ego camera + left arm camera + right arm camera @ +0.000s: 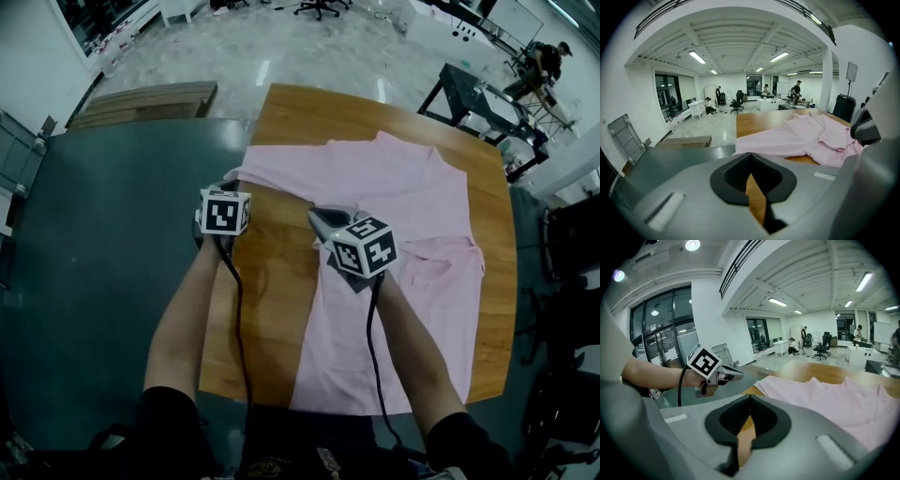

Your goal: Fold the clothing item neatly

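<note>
Pink shirt (412,192) lies spread on the wooden table (267,291), one sleeve reaching towards the table's left edge. We hold the left gripper (750,157) clenched and empty near that sleeve. Our right gripper (750,398), also clamped on nothing, hangs over the shirt's left side.

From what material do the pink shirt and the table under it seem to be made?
Pink shirt: probably thin cotton or a blend, matte; it lies in soft creases and folds.
Table: seemingly wood or wood veneer, smooth with slight sheen; warm brown surface with faint grain.
</note>
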Available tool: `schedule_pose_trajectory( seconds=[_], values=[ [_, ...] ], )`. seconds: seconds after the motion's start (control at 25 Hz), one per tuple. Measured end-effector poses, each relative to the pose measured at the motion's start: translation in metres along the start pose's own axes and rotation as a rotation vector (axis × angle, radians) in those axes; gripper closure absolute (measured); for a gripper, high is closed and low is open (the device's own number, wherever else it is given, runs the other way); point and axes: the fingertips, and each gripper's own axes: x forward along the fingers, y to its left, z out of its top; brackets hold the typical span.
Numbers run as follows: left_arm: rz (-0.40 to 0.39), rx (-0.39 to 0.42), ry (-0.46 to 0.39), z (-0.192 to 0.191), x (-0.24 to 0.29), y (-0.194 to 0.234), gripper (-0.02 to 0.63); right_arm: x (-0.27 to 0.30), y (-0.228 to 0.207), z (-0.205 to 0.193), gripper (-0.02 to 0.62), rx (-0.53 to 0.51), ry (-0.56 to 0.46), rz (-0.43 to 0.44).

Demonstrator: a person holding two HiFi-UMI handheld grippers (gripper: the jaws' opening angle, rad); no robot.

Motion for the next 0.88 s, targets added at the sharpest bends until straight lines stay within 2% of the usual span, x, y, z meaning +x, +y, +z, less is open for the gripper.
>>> schedule_pose_trajectory(
  seconds=[0.24, 0.44, 0.56, 0.64, 0.72, 0.8, 0.88],
  values=[
    [-0.018, 0.011, 0.018, -0.001, 0.059, 0.031, 0.595, 0.031, -0.006, 0.002, 0.592, 0.016, 0.026, -0.017],
    [-0.059, -0.061, 0.058, -0.01, 0.104, 0.047, 0.494, 0.041, -0.022, -0.01, 0.592, 0.036, 0.061, -0.05],
    [-0.096, -0.116, 0.095, -0.018, 0.123, 0.049, 0.479, 0.044, -0.033, -0.016, 0.592, 0.048, 0.075, -0.066],
    [-0.133, -0.146, 0.1, -0.021, 0.128, 0.044, 0.491, 0.046, -0.039, -0.02, 0.592, 0.053, 0.082, -0.072],
    [-0.166, -0.15, 0.102, -0.023, 0.127, 0.039, 0.535, 0.049, -0.042, -0.022, 0.592, 0.057, 0.084, -0.073],
    [-0.172, -0.132, 0.103, -0.024, 0.124, 0.038, 0.577, 0.054, -0.04, -0.019, 0.592, 0.057, 0.082, -0.067],
    [-0.16, -0.118, 0.09, -0.021, 0.119, 0.039, 0.584, 0.059, -0.035, -0.015, 0.592, 0.054, 0.08, -0.055]
  ],
)
